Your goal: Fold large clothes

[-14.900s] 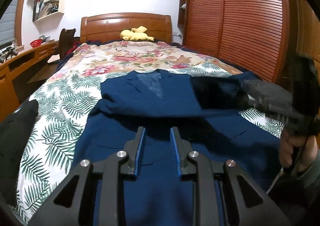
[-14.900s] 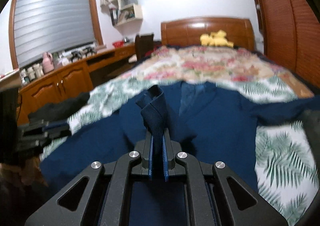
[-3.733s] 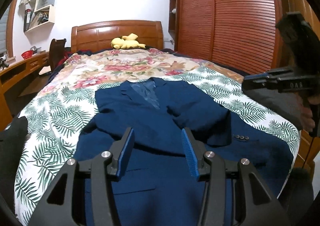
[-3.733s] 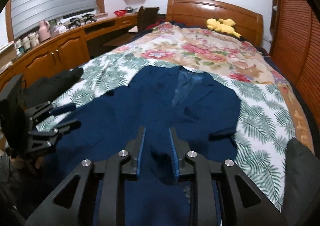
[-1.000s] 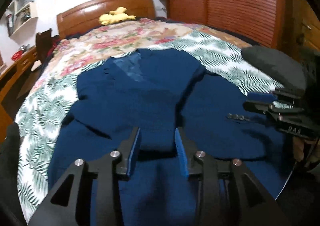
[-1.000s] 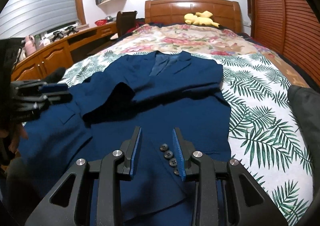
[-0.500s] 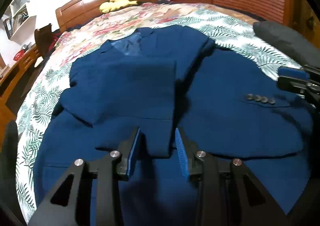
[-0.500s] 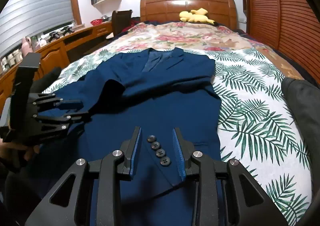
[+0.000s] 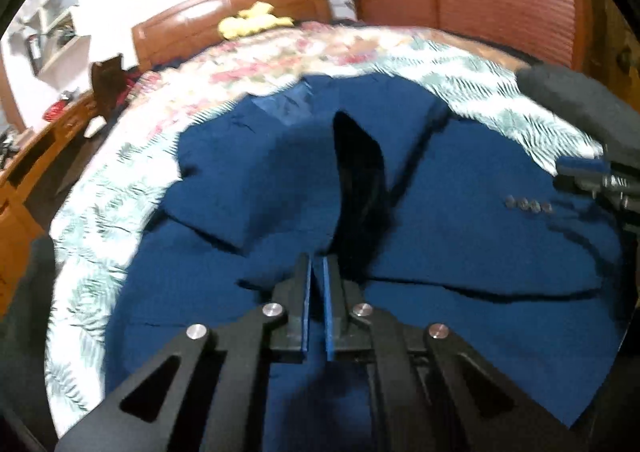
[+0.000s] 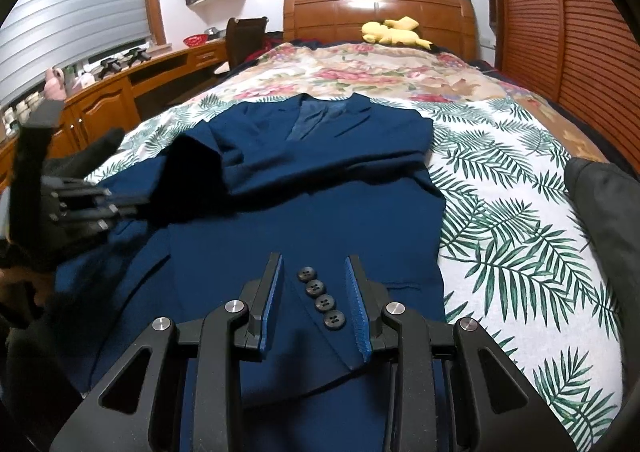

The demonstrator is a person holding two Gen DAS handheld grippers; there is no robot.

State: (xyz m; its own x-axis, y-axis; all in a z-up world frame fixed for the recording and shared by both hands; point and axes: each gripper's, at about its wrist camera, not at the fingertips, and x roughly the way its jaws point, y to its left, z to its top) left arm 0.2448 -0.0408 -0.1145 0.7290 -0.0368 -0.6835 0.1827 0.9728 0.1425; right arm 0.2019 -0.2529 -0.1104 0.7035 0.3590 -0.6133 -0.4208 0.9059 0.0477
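A navy blue suit jacket (image 10: 320,188) lies face up on the bed, collar toward the headboard, both sleeves folded across the chest. My left gripper (image 9: 317,272) is shut on the cuff end of the jacket's left sleeve (image 9: 360,172) and lifts it, so the cuff stands up with its dark opening showing. It also shows in the right wrist view (image 10: 120,204) at the left. My right gripper (image 10: 314,284) is open, its fingers either side of the right sleeve cuff with its row of buttons (image 10: 322,300). The jacket also shows in the left wrist view (image 9: 460,232).
The bed has a floral and palm-leaf cover (image 10: 520,212) and a wooden headboard (image 10: 376,12) with a yellow plush toy (image 10: 394,32). Dark grey clothes lie at the right edge (image 10: 600,204) and left edge (image 9: 24,292). A wooden desk (image 10: 112,100) runs left, wardrobe doors (image 10: 580,32) right.
My left gripper has closed on the left sleeve cuff and raised it off the jacket. My right gripper stays open over the buttoned cuff, a little closer to it.
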